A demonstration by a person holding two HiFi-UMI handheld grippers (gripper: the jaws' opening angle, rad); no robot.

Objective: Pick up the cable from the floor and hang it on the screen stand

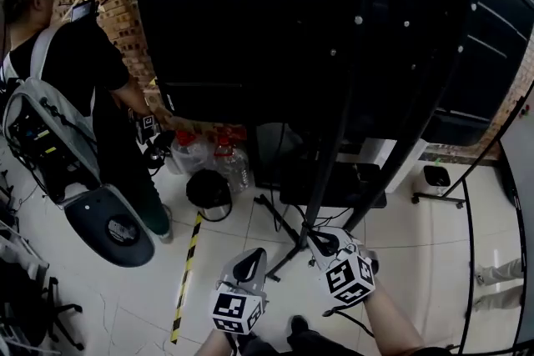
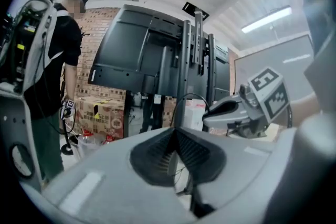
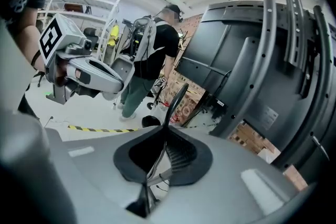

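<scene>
Right gripper [image 3: 167, 131]: jaws nearly together, pinched on the thin black cable [image 3: 176, 102]. The cable is off the white tiled floor [image 1: 417, 250] at the grip.

Free length rises out of the jaw tips, long axis up and forward, leaning toward the black metal uprights of the screen stand [image 1: 338, 137] under the big black screen [image 1: 275, 12].

Left gripper [image 2: 176, 134]: jaws closed, nothing seen between them. It sits just beside the right one, slightly farther back from the stand's foot.

Judgement: right hand is nearer. The hang turns on lifting the cable's upper run over a stand member directly ahead.
</scene>
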